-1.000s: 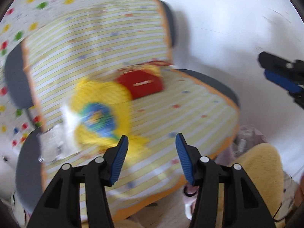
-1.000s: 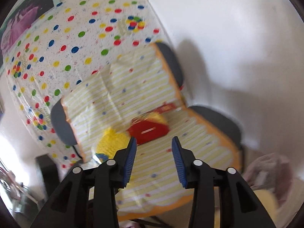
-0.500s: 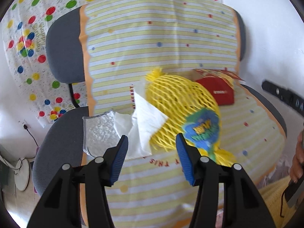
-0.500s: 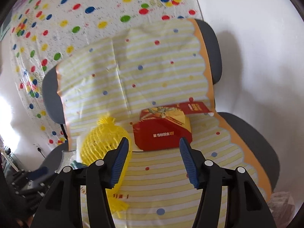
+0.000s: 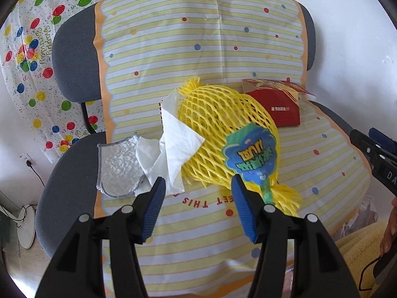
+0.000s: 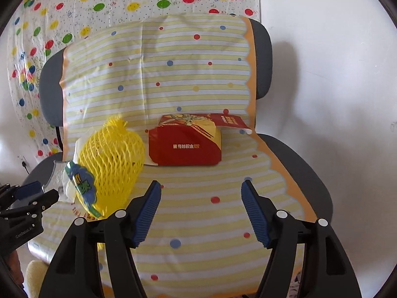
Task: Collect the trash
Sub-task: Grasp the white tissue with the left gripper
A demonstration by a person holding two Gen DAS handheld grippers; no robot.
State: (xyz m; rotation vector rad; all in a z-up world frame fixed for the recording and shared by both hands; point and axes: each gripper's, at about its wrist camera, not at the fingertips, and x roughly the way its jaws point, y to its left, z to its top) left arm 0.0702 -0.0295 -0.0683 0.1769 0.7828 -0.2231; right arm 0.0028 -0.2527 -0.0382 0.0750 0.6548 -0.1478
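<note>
clearly the approach is underway, nothing collected yet: the yellow mesh net (image 5: 223, 134), white tissue (image 5: 173, 146), silver pad (image 5: 119, 168) and red carton (image 6: 184, 144) are all lying on the striped cover (image 5: 198, 49) of the grey chair (image 5: 72, 49). the left gripper (image 5: 197, 208) is opening slightly, half spread and empty, short of the tissue and net. the right gripper (image 6: 201, 211) is opening wide, empty, facing the carton. next, i judge, each is needing to advance and close. the carton's white script is too small to read; the cover is showing "this".
</note>
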